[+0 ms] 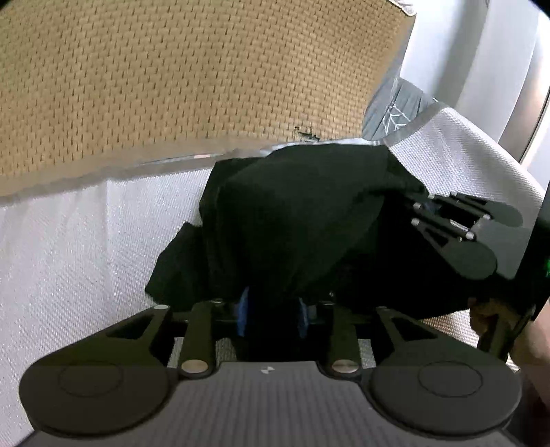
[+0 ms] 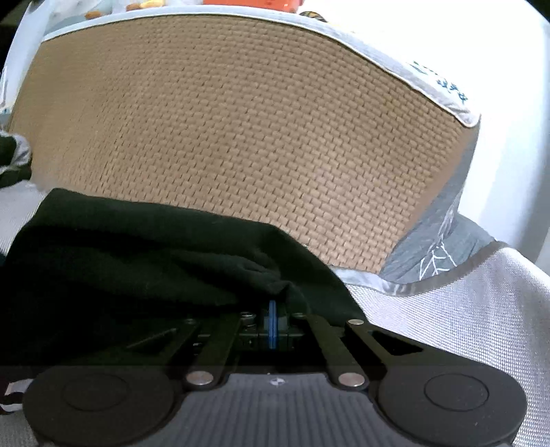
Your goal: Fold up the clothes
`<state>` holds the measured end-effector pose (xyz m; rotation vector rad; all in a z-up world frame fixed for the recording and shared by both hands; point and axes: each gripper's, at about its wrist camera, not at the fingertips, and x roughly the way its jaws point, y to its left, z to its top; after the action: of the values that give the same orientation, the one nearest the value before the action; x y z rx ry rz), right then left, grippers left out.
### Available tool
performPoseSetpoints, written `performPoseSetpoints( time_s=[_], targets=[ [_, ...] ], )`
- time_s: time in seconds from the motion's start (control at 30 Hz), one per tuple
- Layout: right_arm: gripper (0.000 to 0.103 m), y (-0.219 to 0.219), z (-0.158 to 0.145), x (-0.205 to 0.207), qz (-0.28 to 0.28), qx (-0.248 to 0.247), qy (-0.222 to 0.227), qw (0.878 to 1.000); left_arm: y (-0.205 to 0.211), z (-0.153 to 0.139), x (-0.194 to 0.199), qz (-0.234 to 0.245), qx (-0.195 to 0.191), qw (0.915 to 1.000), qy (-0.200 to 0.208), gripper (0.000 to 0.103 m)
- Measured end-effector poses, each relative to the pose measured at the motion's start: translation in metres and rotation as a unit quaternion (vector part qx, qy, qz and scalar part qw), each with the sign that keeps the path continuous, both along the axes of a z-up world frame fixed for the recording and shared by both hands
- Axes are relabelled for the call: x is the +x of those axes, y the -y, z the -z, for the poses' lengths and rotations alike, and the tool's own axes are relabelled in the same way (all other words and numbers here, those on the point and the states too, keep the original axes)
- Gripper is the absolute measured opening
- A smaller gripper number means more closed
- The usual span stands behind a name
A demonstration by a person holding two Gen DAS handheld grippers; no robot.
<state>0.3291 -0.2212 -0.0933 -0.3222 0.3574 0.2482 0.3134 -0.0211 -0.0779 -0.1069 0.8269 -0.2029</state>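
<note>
A black garment (image 1: 295,220) lies bunched on a white textured sheet (image 1: 68,247), in front of a tan woven mat (image 1: 172,79). My left gripper (image 1: 272,311) is at the garment's near edge. Its blue pads (image 1: 242,311) stand apart, with black cloth hanging into the gap between them. My right gripper (image 2: 272,326) has its blue pads pressed together on a gathered fold of the black garment (image 2: 137,254). In the left wrist view the right gripper (image 1: 421,206) comes in from the right, its fingertips buried in the garment's far right corner.
A grey garment with a white web print (image 1: 395,110) (image 2: 440,254) lies at the mat's right end. The white sheet's grey-trimmed edge (image 2: 481,261) runs along the right. A hand (image 1: 529,347) is at the lower right. Coloured items (image 2: 247,2) sit beyond the mat.
</note>
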Motion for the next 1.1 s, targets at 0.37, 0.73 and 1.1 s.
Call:
performPoseSetpoints(
  time_s=[0.37, 0.73, 1.1],
  targets=[
    [0.0, 0.005, -0.012, 0.011, 0.007, 0.019, 0.002, 1.0, -0.008, 0.015, 0.0, -0.022, -0.015, 0.9993, -0.025, 0.029],
    [0.025, 0.017, -0.025, -0.01, -0.045, 0.098, -0.018, 0.994, -0.033, -0.005, 0.0, -0.086, -0.023, 0.9957, 0.023, 0.009],
    [0.042, 0.001, -0.023, -0.02, -0.043, 0.031, 0.011, 0.999, -0.047, -0.022, 0.007, -0.107, -0.045, 0.9927, 0.032, 0.009]
  ],
)
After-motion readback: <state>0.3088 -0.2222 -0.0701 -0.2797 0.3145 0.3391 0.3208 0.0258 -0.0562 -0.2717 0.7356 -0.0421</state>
